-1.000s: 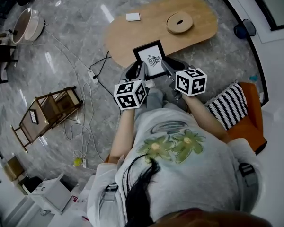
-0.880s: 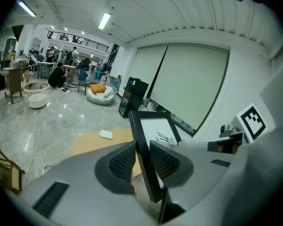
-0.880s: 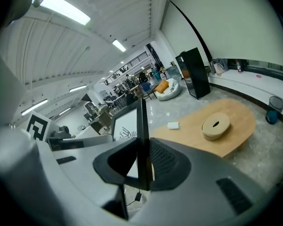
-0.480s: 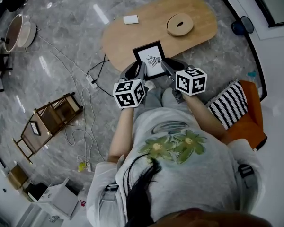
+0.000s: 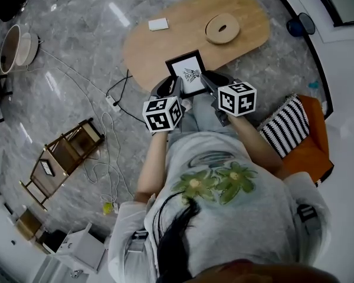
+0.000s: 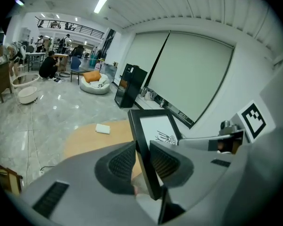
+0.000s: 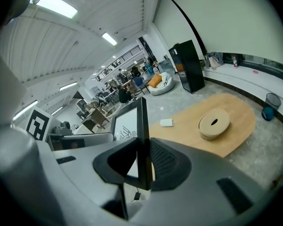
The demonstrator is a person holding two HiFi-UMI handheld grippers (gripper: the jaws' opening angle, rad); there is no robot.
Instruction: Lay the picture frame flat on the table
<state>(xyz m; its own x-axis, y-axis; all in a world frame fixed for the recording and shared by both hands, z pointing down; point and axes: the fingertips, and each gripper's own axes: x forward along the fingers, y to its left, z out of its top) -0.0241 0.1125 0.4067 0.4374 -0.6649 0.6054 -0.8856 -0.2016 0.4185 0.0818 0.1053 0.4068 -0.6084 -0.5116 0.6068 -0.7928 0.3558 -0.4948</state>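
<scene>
Little has changed over the last second. In the head view the grey marble floor and the oval wooden table have slid slightly up and to the left, which looks like a shift of the head. The picture frame and both tools sit where they did. So the task has not advanced. The frame is carried in the air, not yet laid down.

The person sits or stoops at the table's near edge with both forearms reaching forward and close together, the marker cubes side by side.

The frame hangs between the two tools over that near edge, its white print facing up toward the head camera. In both gripper views it stands roughly upright on its side rails, clear of the tabletop.

The left gripper is clamped on the frame's left rail, one ribbed pad on either face. The right gripper has the right rail between its pads, and they appear to touch it. Its jaws are opening, though — perhaps only a slackening of the grip, perhaps a release starting.

Farther along the table a wooden ring lies toward the right end. A small white block sits at the far left edge, and both are well apart from the frame.
</scene>
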